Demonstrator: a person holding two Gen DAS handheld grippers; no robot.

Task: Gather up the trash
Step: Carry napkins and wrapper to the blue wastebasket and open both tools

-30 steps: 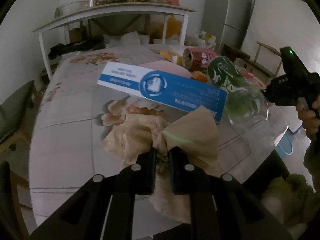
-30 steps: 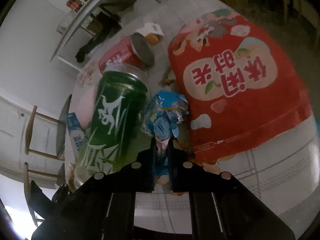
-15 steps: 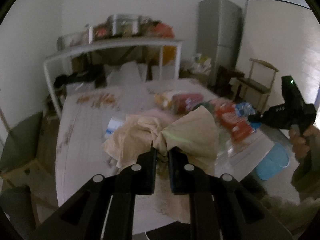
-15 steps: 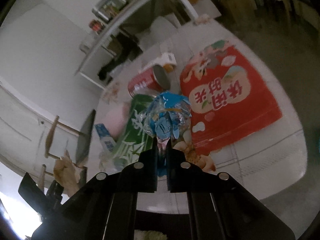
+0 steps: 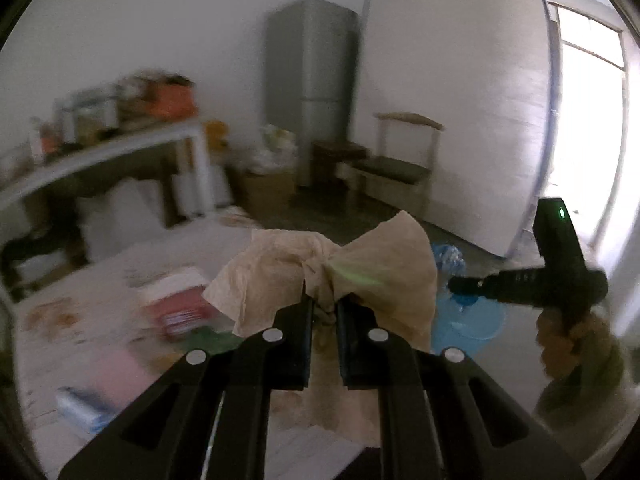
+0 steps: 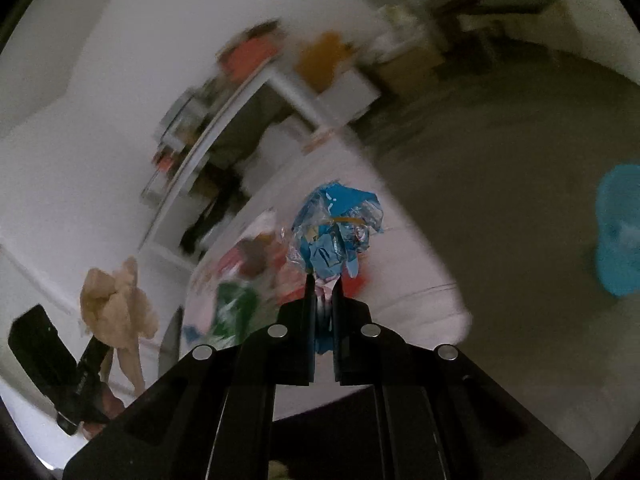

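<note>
Two pieces of trash have left the counter [image 5: 100,292] since a second ago: the left gripper [image 5: 322,308] fingers clamp the tan paper wad [image 5: 360,276], the right gripper [image 6: 322,286] fingers pinch the blue wrapper [image 6: 334,232], both raised toward the blue bin [image 6: 618,236], seemingly ready for dropping.

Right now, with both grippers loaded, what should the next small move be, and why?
Probably carry both toward the blue bin on the floor. The left gripper is shut on the crumpled tissue, the right gripper on the blue wrapper, and both pieces are lifted off the table.
</note>
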